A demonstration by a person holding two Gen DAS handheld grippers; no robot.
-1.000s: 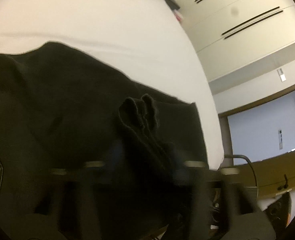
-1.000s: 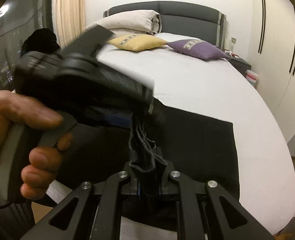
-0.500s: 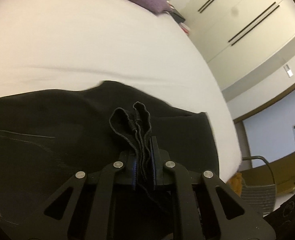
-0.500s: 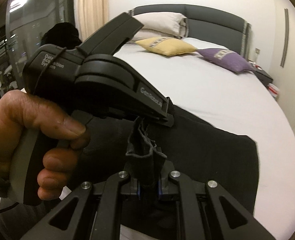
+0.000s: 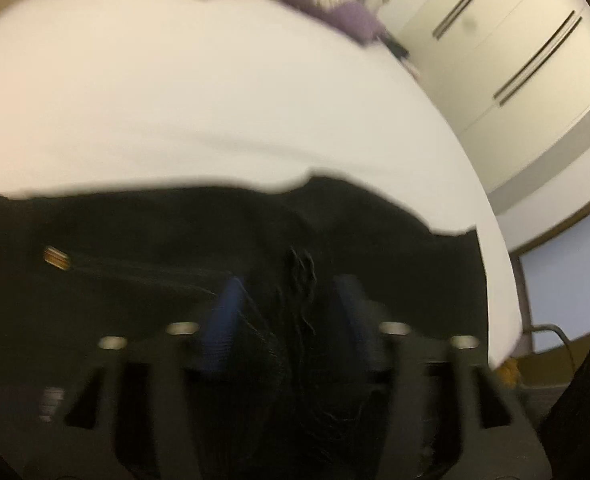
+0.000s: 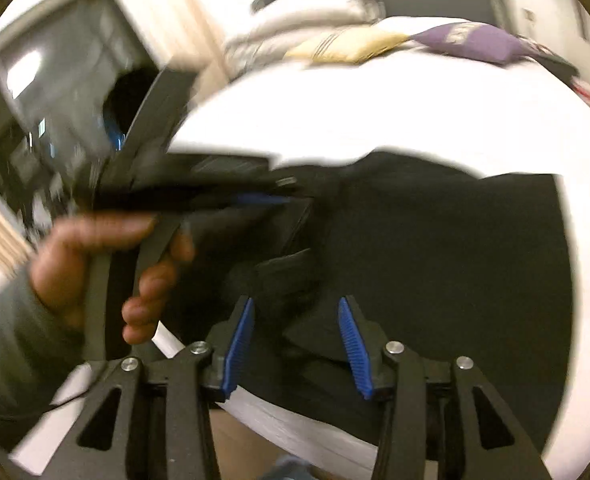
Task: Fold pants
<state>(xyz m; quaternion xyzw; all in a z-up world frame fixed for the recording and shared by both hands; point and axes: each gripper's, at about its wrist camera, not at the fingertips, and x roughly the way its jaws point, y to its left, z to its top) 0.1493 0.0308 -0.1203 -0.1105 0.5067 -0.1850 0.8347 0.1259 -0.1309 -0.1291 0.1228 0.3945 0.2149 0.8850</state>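
Both grippers have just been opening. The right gripper [image 6: 295, 344] has let go, its blue pads clear of the black pants [image 6: 435, 260] lying folded at the near edge of the bed [image 6: 375, 112]. The left gripper [image 5: 291, 316] looks released too, though blur hides whether threads still snag. I'd back straight out, then smooth the fold.

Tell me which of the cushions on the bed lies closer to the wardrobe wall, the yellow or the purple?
The purple rectangular fabric cushion lies closer; the yellow fabric cushion lies beside it, toward the curtain side.
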